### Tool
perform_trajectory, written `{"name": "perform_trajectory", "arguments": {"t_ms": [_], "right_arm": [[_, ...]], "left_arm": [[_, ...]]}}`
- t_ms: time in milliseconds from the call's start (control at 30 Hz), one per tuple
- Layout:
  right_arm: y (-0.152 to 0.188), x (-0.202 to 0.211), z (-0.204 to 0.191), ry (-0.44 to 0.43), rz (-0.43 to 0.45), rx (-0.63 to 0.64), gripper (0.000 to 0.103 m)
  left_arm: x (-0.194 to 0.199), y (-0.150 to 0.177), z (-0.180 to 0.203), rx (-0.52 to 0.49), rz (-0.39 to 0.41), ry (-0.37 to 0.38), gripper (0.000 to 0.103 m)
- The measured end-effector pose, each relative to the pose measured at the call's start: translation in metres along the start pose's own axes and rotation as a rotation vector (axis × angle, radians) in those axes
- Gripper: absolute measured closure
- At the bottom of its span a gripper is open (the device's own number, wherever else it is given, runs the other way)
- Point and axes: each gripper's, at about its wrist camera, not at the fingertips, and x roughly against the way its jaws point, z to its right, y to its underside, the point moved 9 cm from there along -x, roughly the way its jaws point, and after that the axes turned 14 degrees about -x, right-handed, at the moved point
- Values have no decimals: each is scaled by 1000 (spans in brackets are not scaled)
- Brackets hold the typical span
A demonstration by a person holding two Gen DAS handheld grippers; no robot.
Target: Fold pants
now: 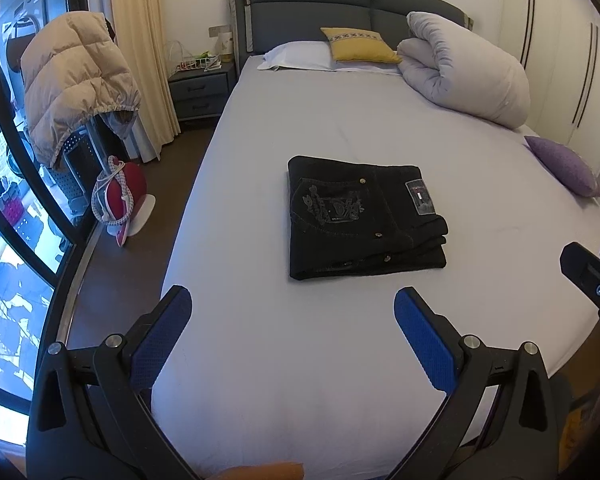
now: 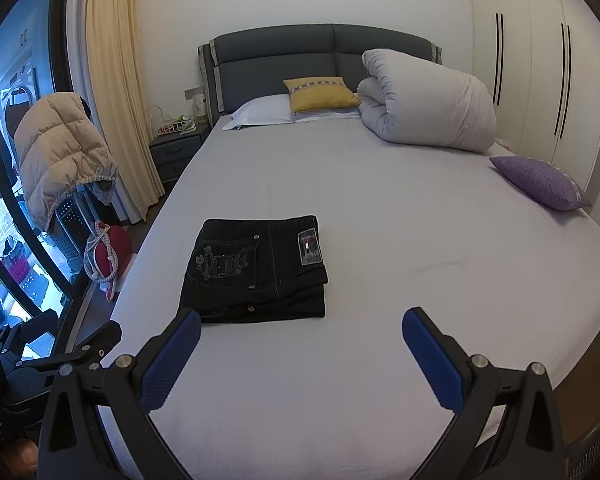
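Black pants [image 1: 360, 220] lie folded into a compact rectangle on the pale bed sheet [image 1: 300, 340], back pocket and leather patch facing up. They also show in the right wrist view [image 2: 260, 270]. My left gripper [image 1: 294, 300] is open and empty, held above the sheet short of the near edge of the pants. My right gripper [image 2: 302, 320] is open and empty, just right of the near edge of the pants. The right gripper also shows at the right edge of the left wrist view [image 1: 592, 276].
A rolled white duvet [image 1: 464, 68], yellow cushion [image 1: 360, 44] and white pillow [image 1: 296, 56] lie at the headboard. A purple cushion [image 1: 564, 166] sits at the bed's right edge. A nightstand [image 1: 202, 90], beige puffer jacket [image 1: 72, 80] on a chair and a red object [image 1: 120, 196] stand at left.
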Motion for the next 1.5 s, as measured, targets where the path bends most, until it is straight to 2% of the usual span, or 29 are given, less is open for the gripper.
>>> {"name": "perform_trajectory", "arguments": {"t_ms": [1500], "right_arm": [[15,-9,3,7,-36,6,0]], "left_arm": [[-15,10,-4,16,-35,11,0]]}}
